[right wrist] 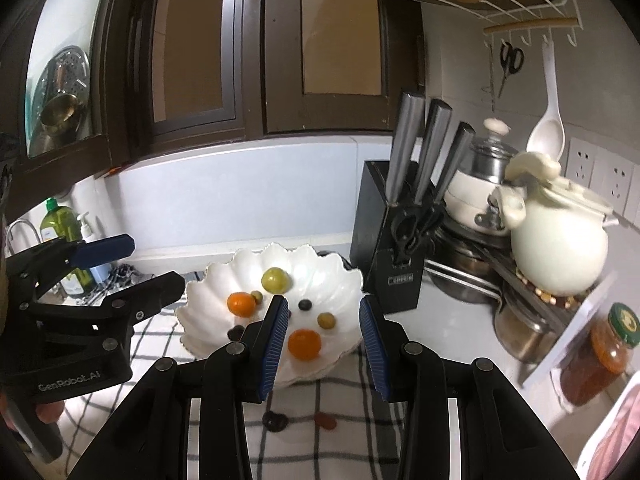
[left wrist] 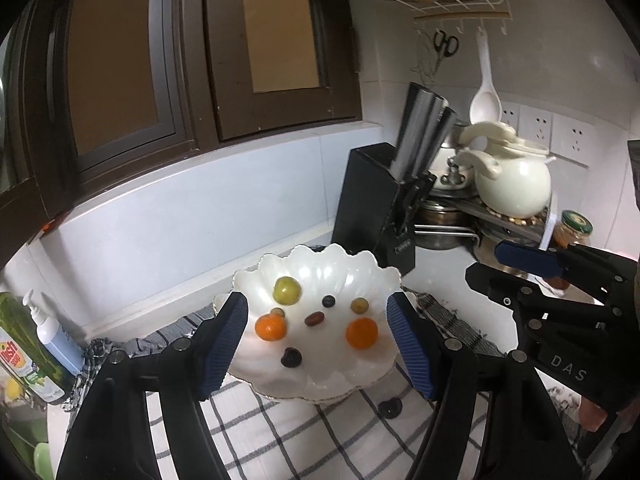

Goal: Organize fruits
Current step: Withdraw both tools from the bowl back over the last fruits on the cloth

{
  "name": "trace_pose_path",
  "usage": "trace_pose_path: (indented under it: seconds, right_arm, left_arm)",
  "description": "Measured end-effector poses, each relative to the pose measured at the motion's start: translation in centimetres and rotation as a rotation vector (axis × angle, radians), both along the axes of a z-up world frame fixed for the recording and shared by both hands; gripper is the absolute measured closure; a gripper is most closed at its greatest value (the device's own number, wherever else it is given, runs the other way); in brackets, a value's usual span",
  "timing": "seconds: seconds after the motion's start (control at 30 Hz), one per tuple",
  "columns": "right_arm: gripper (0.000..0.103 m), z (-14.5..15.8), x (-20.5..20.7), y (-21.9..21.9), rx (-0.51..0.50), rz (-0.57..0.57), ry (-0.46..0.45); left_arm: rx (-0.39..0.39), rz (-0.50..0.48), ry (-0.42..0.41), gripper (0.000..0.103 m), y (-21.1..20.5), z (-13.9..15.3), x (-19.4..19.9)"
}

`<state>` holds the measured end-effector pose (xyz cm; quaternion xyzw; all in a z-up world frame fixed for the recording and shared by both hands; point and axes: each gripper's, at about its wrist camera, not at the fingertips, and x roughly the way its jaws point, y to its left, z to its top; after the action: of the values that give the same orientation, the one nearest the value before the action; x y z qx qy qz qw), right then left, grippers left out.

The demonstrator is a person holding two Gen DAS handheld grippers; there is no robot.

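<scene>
Small mixed fruits (left wrist: 276, 328) on scalloped white plate (left wrist: 320, 268)

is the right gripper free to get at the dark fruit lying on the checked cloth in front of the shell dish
Probably yes: the dark fruit lies bare on the checked cloth just below the right gripper, whose jaws are open and empty, with nothing over it.

The right gripper (right wrist: 324, 344) hangs near the white shell-shaped dish (right wrist: 224, 280), its blue-padded jaws apart with nothing between them. In the dish lie two small oranges (right wrist: 305, 344), a large green fruit (right wrist: 276, 279), smaller green ones and dark berries. On the checked cloth (right wrist: 340, 432) nearer than the dish lie a dark fruit (right wrist: 275, 420) and a reddish one (right wrist: 326, 421). The left gripper (right wrist: 132, 260) shows at left, its jaws apart. A black knife block (right wrist: 380, 240) stands to the right beyond the dish.
</scene>
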<state>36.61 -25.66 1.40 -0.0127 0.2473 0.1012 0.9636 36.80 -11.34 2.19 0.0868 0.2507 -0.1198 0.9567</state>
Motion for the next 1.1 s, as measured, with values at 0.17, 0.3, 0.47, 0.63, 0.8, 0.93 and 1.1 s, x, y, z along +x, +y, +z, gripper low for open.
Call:
trace_pose_path:
  seconds: [0.17, 0.3, 0.47, 0.63, 0.8, 0.93, 1.1]
  right_arm:
    - [0.064, -1.2, -0.9, -0.4, -0.004, -0.015, 0.024]
    - [0.064, -2.3, -1.5, -0.8, -0.009, -0.027, 0.041]
    - [0.064, -3.9, -1.8, -1.2, -0.014, -0.025, 0.086]
    - [0.064, -5.2, -2.2, -0.9, -0.041, -0.011, 0.109]
    - [0.064, -6.6, -2.3, -0.6, -0.049, 0.009, 0.144]
    - [0.064, -7.7, -2.1, -0.4, -0.052, 0.026, 0.177]
    - [0.064, -9.1, -1.6, -0.3, -0.065, 0.041, 0.213]
  left_arm:
    - [0.018, -0.009, -0.008, 0.031, -0.3, -0.9, -1.2]
    - [0.059, -0.009, 0.017, 0.03, -0.8, -2.4, -1.9]
    - [0.037, -0.033, 0.088, 0.03, -0.8, -4.4, -2.3]
    - [0.036, -0.051, 0.118, 0.03, -0.8, -6.2, -3.1]
    - [0.04, -0.067, 0.119, 0.03, -1.0, -7.3, -3.7]
    - [0.041, -0.091, 0.127, 0.03, -1.3, -8.4, -4.1]
    - [0.048, -0.118, 0.135, 0.03, -1.7, -9.9, -4.1]
